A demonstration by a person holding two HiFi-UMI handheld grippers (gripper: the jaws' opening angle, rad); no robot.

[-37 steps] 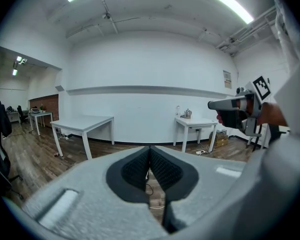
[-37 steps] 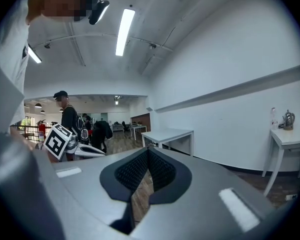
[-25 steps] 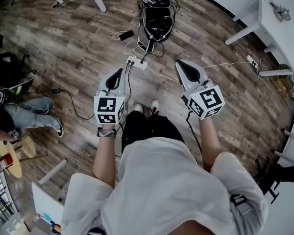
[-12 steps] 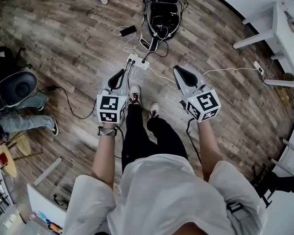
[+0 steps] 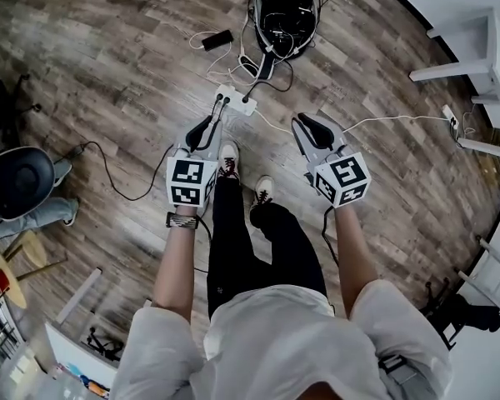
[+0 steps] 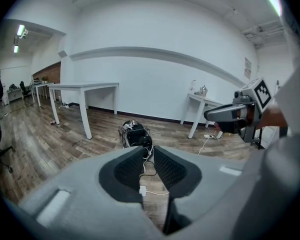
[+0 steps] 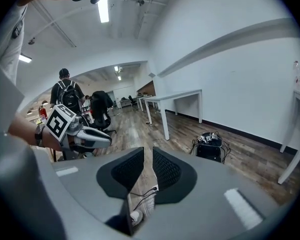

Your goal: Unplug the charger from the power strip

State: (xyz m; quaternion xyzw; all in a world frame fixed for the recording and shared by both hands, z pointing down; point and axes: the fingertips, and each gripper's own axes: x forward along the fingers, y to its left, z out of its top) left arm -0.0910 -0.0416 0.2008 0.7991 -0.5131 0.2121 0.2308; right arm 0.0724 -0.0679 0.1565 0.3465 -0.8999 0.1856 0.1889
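Head view: white power strip (image 5: 233,101) on the plank floor, just ahead of the left gripper (image 5: 208,123), with black plugs (image 5: 219,100) seated in it and cables trailing to a black case (image 5: 283,11). Right gripper (image 5: 302,123) off to one side, office chair (image 5: 17,182) well clear.

Left gripper view: jaws easing apart with nothing between them, power strip (image 6: 142,189) framed in the gap.

Right gripper view: jaws slightly parted and gripping nothing, power strip (image 7: 154,188) and a shoe (image 7: 136,216) below.
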